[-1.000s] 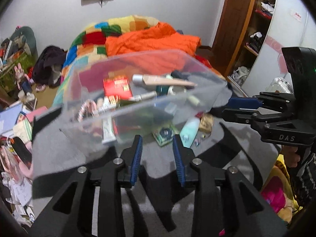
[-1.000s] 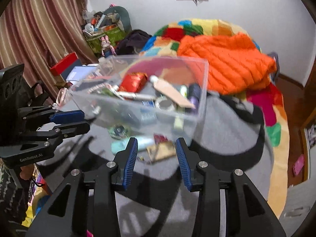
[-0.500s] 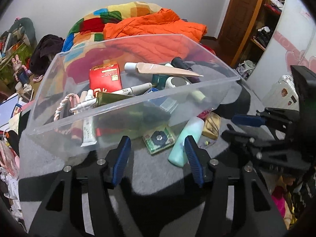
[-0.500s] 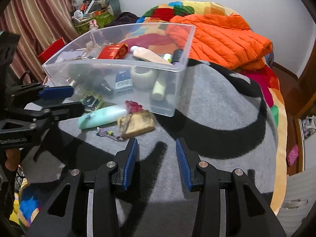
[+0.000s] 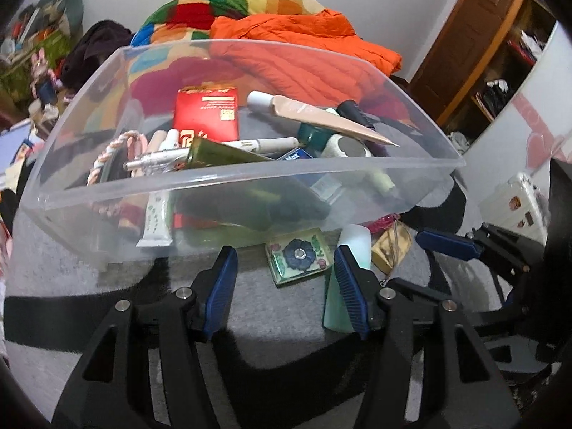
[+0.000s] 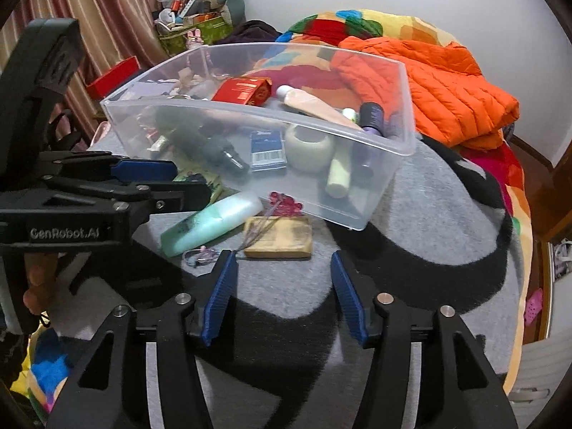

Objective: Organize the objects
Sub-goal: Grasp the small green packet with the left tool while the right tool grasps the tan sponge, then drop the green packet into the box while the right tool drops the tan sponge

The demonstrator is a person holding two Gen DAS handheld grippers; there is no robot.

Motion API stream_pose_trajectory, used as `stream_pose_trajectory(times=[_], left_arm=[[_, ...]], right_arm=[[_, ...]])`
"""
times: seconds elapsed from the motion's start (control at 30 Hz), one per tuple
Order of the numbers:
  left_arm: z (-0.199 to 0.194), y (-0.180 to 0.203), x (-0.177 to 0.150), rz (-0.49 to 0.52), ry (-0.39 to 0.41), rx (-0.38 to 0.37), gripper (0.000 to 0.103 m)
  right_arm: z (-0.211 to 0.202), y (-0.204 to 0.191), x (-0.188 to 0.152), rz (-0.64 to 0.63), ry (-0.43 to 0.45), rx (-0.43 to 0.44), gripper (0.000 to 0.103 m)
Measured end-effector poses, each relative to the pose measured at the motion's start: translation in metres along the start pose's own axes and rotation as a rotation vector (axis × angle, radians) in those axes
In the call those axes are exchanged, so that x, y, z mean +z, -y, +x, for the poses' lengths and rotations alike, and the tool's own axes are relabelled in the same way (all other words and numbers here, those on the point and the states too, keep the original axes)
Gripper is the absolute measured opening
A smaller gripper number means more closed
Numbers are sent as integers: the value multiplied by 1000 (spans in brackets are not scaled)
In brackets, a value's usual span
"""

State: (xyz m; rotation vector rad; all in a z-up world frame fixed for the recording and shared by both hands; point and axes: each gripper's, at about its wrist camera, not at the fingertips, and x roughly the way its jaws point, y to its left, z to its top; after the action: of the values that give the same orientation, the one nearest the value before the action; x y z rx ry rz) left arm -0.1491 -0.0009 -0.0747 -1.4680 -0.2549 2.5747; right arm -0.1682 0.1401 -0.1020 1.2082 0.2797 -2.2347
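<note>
A clear plastic bin (image 5: 250,175) (image 6: 389,150) holding tubes, a red box and other small items stands on a grey and black blanket. In front of it lie a flower-patterned square case (image 5: 298,255), a mint green tube (image 5: 345,279) (image 6: 214,221), a tan wallet (image 6: 280,237) and a small hair tie (image 6: 200,253). My left gripper (image 5: 286,286) is open and empty, low over the case and tube. My right gripper (image 6: 282,295) is open and empty, just short of the wallet. The left gripper also shows in the right wrist view (image 6: 150,182).
The blanket (image 6: 411,250) covers a bed with an orange jacket (image 6: 439,85) and a patchwork quilt behind the bin. Cluttered bags and boxes (image 6: 189,25) stand at the far left, a wooden wardrobe (image 5: 475,46) at the right.
Both grippers have moved down and closer to the loose items in front of the bin, and both have opened wider. The bin now stands still on the blanket.
</note>
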Motion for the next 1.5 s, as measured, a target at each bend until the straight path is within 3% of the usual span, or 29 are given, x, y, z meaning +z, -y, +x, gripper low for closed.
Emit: stream_pose_trajectory(times=[0.1, 0.17, 0.23, 0.3, 0.67, 0.93, 1.03, 1.3, 1.4, 1.5], left_arm=[[0, 2, -1, 7, 3, 9, 53], [0, 6, -2, 32, 4, 28, 42], [0, 8, -4, 46, 5, 35, 37], [-1, 8, -5, 48, 9, 33, 37], [-21, -6, -16, 14, 35, -2, 34], [-50, -6, -33, 46, 98, 43, 33], [-65, -1, -36, 74, 137, 56, 26], [-95, 8, -30, 135, 233, 88, 26], [-94, -1, -29, 113, 221, 74, 26], [-82, -6, -34, 107, 170, 63, 36]], right_arm=[[3, -3, 2, 2, 5, -11, 52], [6, -4, 4, 2, 6, -20, 51], [6, -6, 5, -1, 12, -27, 41], [5, -6, 4, -1, 16, -26, 37], [-14, 1, -10, 46, 32, -5, 36], [-46, 3, -15, 57, 95, -19, 36], [-59, -1, -12, 52, 131, -22, 36], [-75, -15, 9, 28, 207, -11, 36], [-75, -18, 17, 31, 219, -1, 36], [-74, -18, 23, 40, 230, 4, 36]])
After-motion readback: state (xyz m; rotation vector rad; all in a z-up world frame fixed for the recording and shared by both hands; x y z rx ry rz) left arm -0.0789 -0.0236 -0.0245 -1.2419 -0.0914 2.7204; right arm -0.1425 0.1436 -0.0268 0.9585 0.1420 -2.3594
